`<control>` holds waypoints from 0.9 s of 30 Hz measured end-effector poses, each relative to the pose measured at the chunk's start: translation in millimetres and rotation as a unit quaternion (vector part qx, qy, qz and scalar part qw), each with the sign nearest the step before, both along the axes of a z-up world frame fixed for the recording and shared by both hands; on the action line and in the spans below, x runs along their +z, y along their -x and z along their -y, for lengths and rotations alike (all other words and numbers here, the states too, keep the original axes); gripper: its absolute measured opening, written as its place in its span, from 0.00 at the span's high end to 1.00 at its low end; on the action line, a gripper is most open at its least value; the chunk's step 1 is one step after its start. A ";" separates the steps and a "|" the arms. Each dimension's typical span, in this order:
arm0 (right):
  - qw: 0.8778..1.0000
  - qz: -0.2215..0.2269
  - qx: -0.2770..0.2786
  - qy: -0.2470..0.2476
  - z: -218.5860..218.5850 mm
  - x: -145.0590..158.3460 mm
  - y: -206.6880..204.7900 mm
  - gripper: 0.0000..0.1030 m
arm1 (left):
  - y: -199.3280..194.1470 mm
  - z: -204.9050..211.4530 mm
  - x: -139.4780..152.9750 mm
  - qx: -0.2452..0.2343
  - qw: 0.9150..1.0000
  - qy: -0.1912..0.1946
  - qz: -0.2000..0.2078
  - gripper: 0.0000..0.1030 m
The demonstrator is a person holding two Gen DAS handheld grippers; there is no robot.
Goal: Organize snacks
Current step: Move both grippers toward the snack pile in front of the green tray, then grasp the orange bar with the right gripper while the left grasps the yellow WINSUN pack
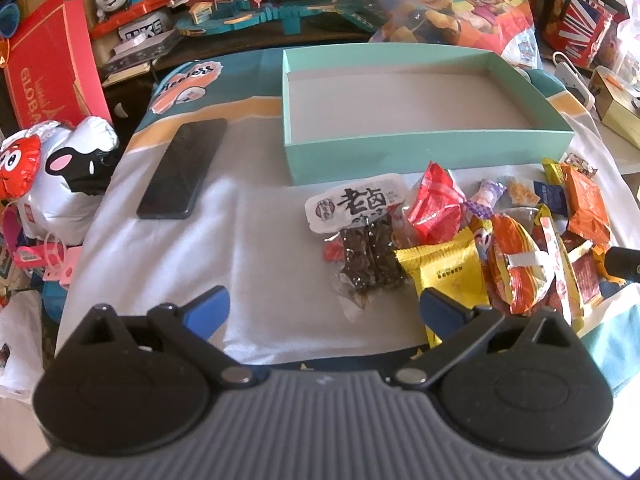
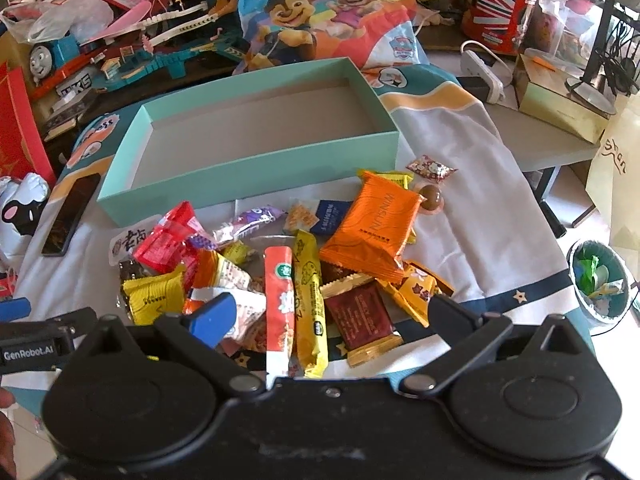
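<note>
Crinkled foil and glossy plastic made up nearly everything ahead of the right gripper [image 2: 326, 312], whose fingers stood spread wide and held nothing. Between and just beyond its fingertips lay the snack pile [image 2: 296, 256]: a long red stick pack [image 2: 279, 304] and a yellow stick pack [image 2: 310, 304] side by side, a flat dark-red wafer packet [image 2: 360, 316] toward the right finger, and a puffy orange pillow pack [image 2: 374, 228] farther out. Beyond the pile sat the mint-green cardboard box [image 2: 248, 176], shallow, rectangular and empty.

The left gripper [image 1: 324, 306] was likewise wide open and empty. A clear vacuum pouch of dark meat [image 1: 366, 256] with a white printed header lay just past the gap between its fingers, and a yellow packet [image 1: 444, 272] sat against its right finger. A black phone [image 1: 182, 168] lay well out beyond the left finger on the smooth white cloth [image 1: 256, 264].

The likely trouble, as I judged it, was slippage and double grabs. The wrappers overlapped and looked slick, so closing on one could pinch a neighbour or squirt a thin stick pack sideways. The air-filled pillow packs might pop or deform under a hard squeeze. The loose cloth could bunch under a low finger and drag the pile, and the light box could slide if bumped at its near wall.
</note>
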State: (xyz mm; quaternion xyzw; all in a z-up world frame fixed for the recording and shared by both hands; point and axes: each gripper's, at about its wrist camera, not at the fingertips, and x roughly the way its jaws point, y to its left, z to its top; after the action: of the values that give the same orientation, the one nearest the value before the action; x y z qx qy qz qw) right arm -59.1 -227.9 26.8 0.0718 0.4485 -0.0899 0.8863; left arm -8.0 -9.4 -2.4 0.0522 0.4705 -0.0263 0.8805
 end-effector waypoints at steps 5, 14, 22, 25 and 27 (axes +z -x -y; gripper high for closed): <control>1.000 -0.002 -0.005 0.000 1.2 -0.5 1.8 0.00 | 2.5 0.4 0.5 -0.003 1.000 0.001 -0.001 0.00; 1.000 -0.002 -0.010 0.002 3.1 -2.0 6.7 0.00 | 4.4 0.8 -2.4 -0.007 1.000 0.008 -0.010 0.00; 1.000 -0.002 -0.016 0.003 12.5 -6.0 10.1 0.00 | 0.8 9.9 -11.0 -0.018 0.999 0.021 -0.032 0.00; 0.999 0.008 -0.033 0.015 24.5 -7.6 10.8 0.00 | -7.3 20.0 -20.1 -0.027 0.998 0.029 -0.049 0.00; 0.999 0.007 -0.047 0.011 35.1 -8.7 10.4 0.00 | -14.1 27.9 -27.0 -0.031 0.997 0.037 -0.061 0.00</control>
State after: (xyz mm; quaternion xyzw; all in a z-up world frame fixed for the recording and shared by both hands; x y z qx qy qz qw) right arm -69.5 -262.9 18.2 0.0835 0.4373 -0.1359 0.8850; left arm 6.1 -37.3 -29.4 0.0327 0.5199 -0.0739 0.8504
